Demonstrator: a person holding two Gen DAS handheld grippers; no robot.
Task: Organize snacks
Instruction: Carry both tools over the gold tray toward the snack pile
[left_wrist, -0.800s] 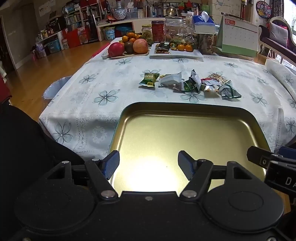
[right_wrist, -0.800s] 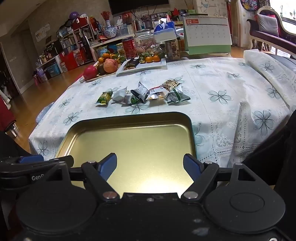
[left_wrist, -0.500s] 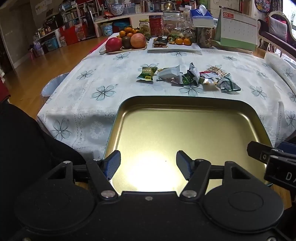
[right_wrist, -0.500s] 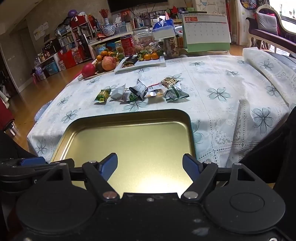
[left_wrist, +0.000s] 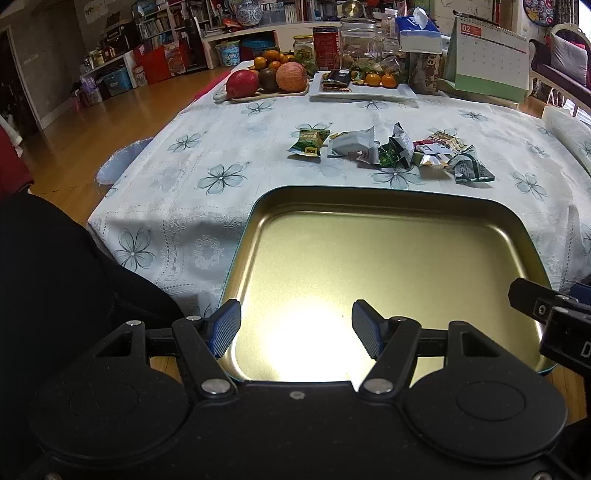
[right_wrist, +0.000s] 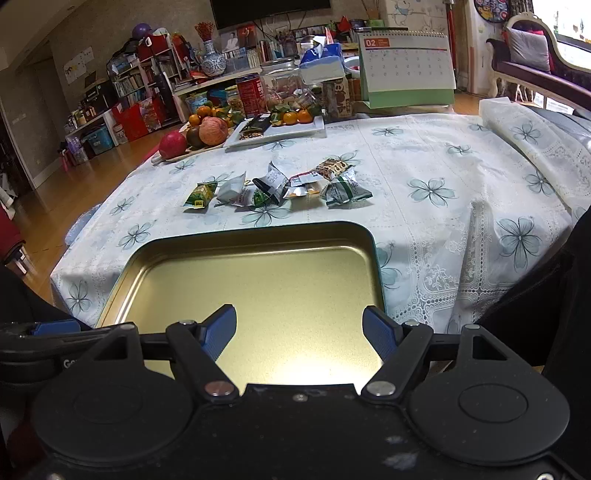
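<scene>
Left gripper (left_wrist: 295, 328) and right gripper (right_wrist: 299, 330): jaws spread wide, nothing between them, both hanging over the near end of the gold tray (left_wrist: 388, 197). Snack packets (left_wrist: 391, 151) lie in a loose row on the flowered tablecloth (left_wrist: 207, 155), just beyond the tray's far rim, well apart from both grippers.

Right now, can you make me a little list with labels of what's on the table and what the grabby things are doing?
tray: gold tin tray, nothing in it, nearest the cameras
snacks: row of small snack packets on the flowered tablecloth, beyond the tray
leftmost packet: green packet
rightmost packet: grey-green packet
far end of table: fruit plate, white tray, desk calendar
left gripper: jaws open, holding nothing, above the tray
right gripper: jaws open, holding nothing, above the tray
</scene>
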